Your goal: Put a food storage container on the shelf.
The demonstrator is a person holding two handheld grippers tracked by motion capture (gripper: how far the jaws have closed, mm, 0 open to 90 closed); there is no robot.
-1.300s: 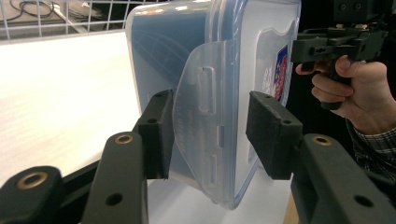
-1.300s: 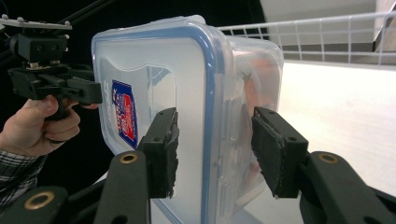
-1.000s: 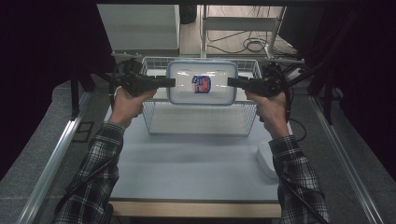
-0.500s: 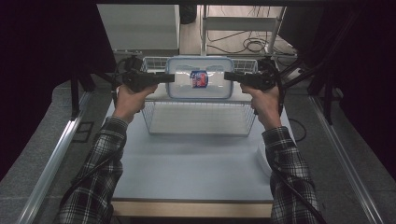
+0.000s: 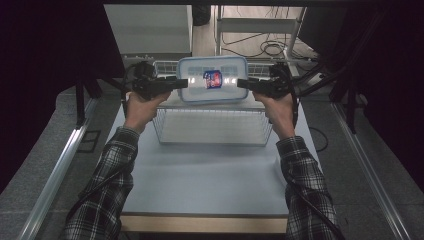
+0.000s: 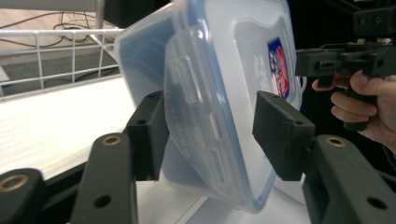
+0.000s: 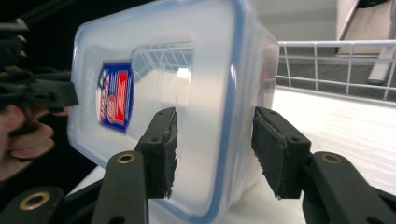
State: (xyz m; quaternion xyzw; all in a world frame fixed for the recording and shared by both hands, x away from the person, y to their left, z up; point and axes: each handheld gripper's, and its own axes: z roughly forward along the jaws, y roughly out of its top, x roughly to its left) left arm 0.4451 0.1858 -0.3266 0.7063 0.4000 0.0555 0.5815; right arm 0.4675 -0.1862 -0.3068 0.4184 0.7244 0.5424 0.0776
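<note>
A clear plastic food container (image 5: pixel 213 86) with a blue-sealed lid and a red-and-blue label (image 5: pixel 212 79) is held between the two grippers above the far end of a white wire basket (image 5: pixel 215 131); nothing can be made out inside the container, and the basket's floor is seen bare. The left gripper (image 5: pixel 182 83) is placed at the container's left end and the right gripper (image 5: pixel 242 83) at its right end, both reaching inward from the hands (image 5: pixel 141 108) of a person in plaid sleeves.

In the left gripper view the container (image 6: pixel 219 98) is seen on edge between the jaws; the near pad is hidden behind the lid's latch flap, while a gap is seen between the far pad (image 6: pixel 280 133) and the lid; the jaws have just been opening, and no firm pinch is shown. In the right gripper view the container (image 7: pixel 177 93) is straddled at its lidded rim; one pad (image 7: pixel 161 149) lies against the lid face, the other pad (image 7: pixel 275 149) seems to stand just off the tub wall, so whether it is pinched cannot be told.

The basket stands on a pale table (image 5: pixel 210 180); the table's near half lies open in front of the basket, and its left and right edges are flanked by grey floor with metal rails (image 5: pixel 60 170). Beyond the basket a white cabinet (image 5: pixel 150 30) and a cabled shelf frame (image 5: pixel 260 35) are set close behind.

The gap at the pads and the latch flap are given by the gripper views; the layout of table and basket is given by the high view.
</note>
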